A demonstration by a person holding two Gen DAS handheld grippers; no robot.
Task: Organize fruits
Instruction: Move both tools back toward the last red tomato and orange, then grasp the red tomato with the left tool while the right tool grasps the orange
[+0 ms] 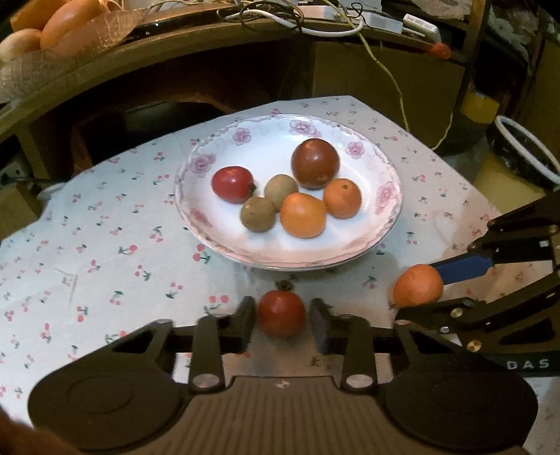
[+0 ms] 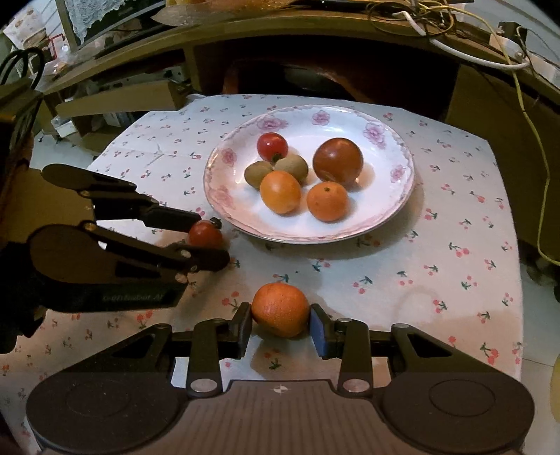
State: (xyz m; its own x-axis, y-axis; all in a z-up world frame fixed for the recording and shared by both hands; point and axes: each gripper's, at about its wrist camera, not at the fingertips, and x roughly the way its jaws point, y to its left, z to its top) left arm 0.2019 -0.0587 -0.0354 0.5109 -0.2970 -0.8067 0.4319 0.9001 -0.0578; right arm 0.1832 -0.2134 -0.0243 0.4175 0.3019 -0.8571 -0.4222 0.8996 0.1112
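Note:
A white flowered plate on the cherry-print cloth holds a red tomato, a dark red fruit, two oranges and two brown kiwis. My left gripper is shut on a small red tomato in front of the plate. My right gripper is shut on an orange to the right of the tomato, near the plate's front edge.
The cherry-print cloth covers a small table. A wooden desk with cables stands behind it. A bag of oranges lies on the desk at the far left. A dark bowl stands at the right.

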